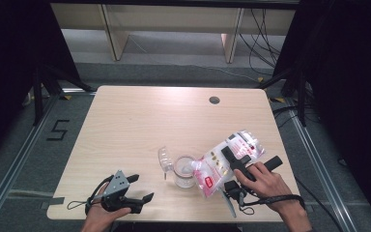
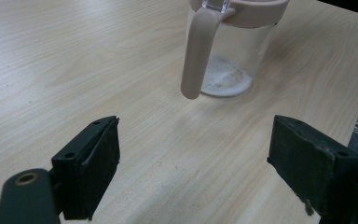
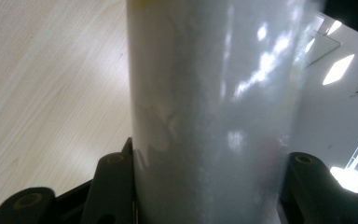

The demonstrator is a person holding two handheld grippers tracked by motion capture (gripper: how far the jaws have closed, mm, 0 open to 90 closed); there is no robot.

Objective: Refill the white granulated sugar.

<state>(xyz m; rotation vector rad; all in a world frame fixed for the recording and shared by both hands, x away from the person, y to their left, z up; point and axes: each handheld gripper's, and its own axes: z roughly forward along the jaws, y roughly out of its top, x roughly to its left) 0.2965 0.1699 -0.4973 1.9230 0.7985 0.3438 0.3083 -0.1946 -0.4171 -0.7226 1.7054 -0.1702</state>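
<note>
A clear glass jar (image 1: 183,170) with a pale pink rim and handle (image 2: 196,51) stands near the table's front middle, its clear lid (image 1: 164,159) tipped open at the left. A little white powder (image 2: 226,80) lies in its bottom. My right gripper (image 1: 239,166) is shut on a clear plastic bag of white powder (image 1: 222,164) with red print, tilted with its lower end over the jar's mouth. The bag (image 3: 214,116) stands between the jaws in the right gripper view. My left gripper (image 1: 140,188) rests open at the front left, pointing at the jar, nothing between its fingers.
The light wooden table (image 1: 140,121) has a round dark cable hole (image 1: 214,100) at the back right. Cables trail from both grippers near the front edge. Beyond the table are dark stands, floor rails and wooden furniture legs.
</note>
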